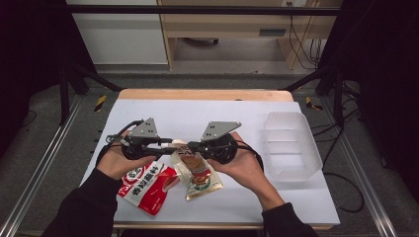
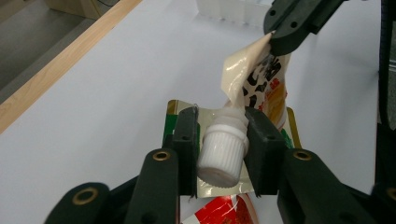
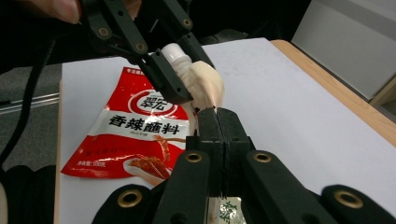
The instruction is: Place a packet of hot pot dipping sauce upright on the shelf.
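A red sachet (image 1: pixel 147 186) lies flat at the near left of the white table (image 1: pixel 207 116), and a clear plastic tray (image 1: pixel 291 145) sits at its right edge.

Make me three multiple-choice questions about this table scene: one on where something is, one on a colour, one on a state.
1. Where is the clear plastic tray?
A. At the table's right side
B. Under the packets
C. On the floor

2. What colour is the spout pouch's cap?
A. Red
B. White
C. Green

3. What is the left claw doing?
A. Gripping the cap
B. Resting open on the table
C. Holding the red packet

Answers: 1 A, it sits right of both hands in the high view. 2 B, the ribbed cap is white. 3 A, both jaws press its sides.
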### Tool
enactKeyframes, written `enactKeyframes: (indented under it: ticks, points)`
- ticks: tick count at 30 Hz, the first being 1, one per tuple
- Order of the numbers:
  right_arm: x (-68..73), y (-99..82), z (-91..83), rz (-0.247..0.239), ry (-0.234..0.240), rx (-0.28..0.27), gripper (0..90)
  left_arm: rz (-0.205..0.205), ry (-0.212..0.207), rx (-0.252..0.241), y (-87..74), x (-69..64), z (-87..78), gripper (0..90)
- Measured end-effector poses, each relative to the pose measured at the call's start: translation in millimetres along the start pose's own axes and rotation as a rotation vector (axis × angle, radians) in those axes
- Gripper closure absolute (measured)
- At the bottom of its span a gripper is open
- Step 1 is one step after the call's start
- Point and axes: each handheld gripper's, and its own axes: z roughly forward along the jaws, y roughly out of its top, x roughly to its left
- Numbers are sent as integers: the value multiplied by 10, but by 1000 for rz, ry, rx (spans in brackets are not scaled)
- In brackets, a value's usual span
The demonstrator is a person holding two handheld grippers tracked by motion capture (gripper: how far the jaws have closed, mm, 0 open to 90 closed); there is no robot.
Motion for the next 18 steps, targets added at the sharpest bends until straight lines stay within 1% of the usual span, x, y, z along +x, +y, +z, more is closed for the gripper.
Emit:
enactKeyframes:
  ticks: [2, 4, 6, 8, 10, 14, 16, 17, 18]
  points:
    - [-5, -28, -1, 9, -12, -2, 900, -3, -16, 5, 24, -3, 11, 711]
    - [-7, -61, -9, 14, -19, -8, 898, 12, -18, 24, 63, -9, 19, 719]
    - [-5, -91, -26, 16, -29, -3, 895, 22, -23, 38, 123, -28, 29, 721]
    - [-13, -115, -51, 20, -40, 7, 888, 46, -35, 56, 198, -45, 33, 727]
    - [-22, -129, -84, 16, -54, 25, 879, 67, -37, 79, 281, -68, 44, 731]
    - [-39, -120, -153, -1, -65, 48, 851, 94, -48, 98, 420, -102, 46, 735]
    - [-46, -93, -198, -17, -71, 61, 811, 112, -52, 113, 485, -125, 43, 736]
    - [-57, -65, -229, -33, -73, 74, 779, 120, -50, 118, 503, -134, 47, 737]
    - [-67, -12, -275, -58, -90, 97, 720, 131, -50, 132, 527, -142, 47, 737]
